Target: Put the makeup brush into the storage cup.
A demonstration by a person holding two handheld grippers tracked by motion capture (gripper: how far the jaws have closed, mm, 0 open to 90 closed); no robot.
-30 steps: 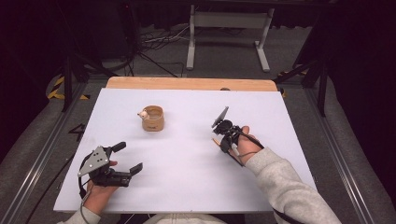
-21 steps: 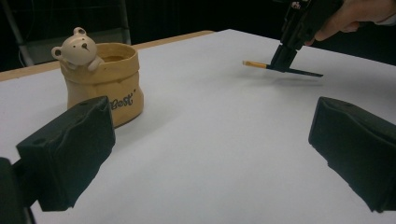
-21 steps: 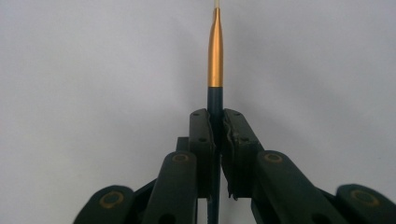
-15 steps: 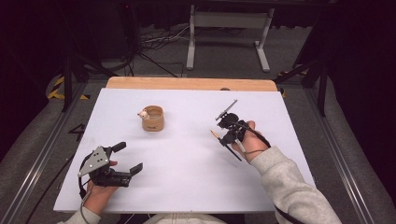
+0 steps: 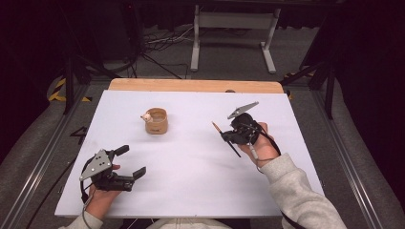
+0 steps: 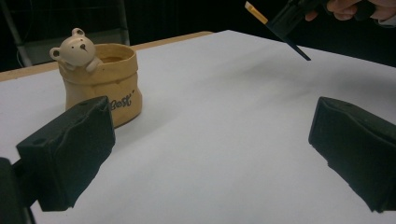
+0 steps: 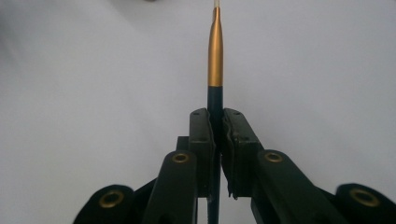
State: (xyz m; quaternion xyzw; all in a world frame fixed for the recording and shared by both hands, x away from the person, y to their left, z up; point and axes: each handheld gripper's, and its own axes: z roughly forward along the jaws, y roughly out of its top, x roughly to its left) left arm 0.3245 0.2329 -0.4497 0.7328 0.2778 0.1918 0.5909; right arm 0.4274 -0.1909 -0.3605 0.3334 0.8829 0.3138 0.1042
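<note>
Pen (image 5: 223, 139): slim, dark, gold-tipped; clamped mid-shaft, above the tabletop (image 5: 191, 191), right of centre, tip toward the pot.
Right hand-held gripper (image 7: 217, 126): jaws closed tight on the pen; hand (image 5: 258, 143) raised off the tabletop, wrist turned, grey plate up and away.
Pot (image 5: 156, 121): tan, bear figure on its rim, upright, left of centre, well apart from the pen.
Left hand-held gripper (image 5: 130, 161): jaws wide apart, nothing between them; held low at the near-left corner, aimed toward the pot.
</note>
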